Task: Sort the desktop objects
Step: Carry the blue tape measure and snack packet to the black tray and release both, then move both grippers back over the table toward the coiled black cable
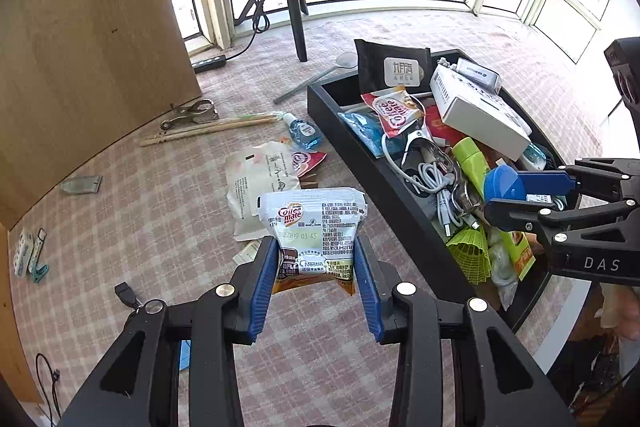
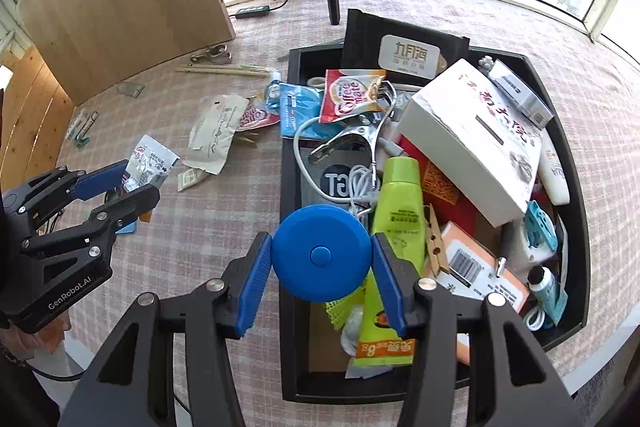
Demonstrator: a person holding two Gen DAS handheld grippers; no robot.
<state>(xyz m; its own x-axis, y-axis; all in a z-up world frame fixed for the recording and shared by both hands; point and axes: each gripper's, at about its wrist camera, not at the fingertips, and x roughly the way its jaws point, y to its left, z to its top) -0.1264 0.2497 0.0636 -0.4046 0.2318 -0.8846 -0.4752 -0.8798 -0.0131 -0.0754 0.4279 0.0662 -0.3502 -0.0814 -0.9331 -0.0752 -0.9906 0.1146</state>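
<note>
My left gripper [image 1: 316,267] is shut on a white Coffee-mate packet [image 1: 316,223] and holds it above the checked tablecloth, left of the black tray [image 1: 372,163]. It also shows in the right wrist view [image 2: 132,183] with the packet [image 2: 150,163]. My right gripper [image 2: 322,267] is shut on a round blue tape measure [image 2: 322,253] over the tray's [image 2: 290,115] near left part. It shows in the left wrist view [image 1: 504,195] with the blue tape measure [image 1: 500,183]. The tray is full of mixed items.
On the cloth lie a paper pouch [image 1: 256,179], a red Coffee-mate sachet [image 1: 308,161], chopsticks [image 1: 208,129], a metal clip [image 1: 188,115], a small blue bottle [image 1: 302,131] and a spoon [image 1: 316,77]. A wooden board [image 1: 88,39] stands left. A tripod [image 1: 294,3] stands behind.
</note>
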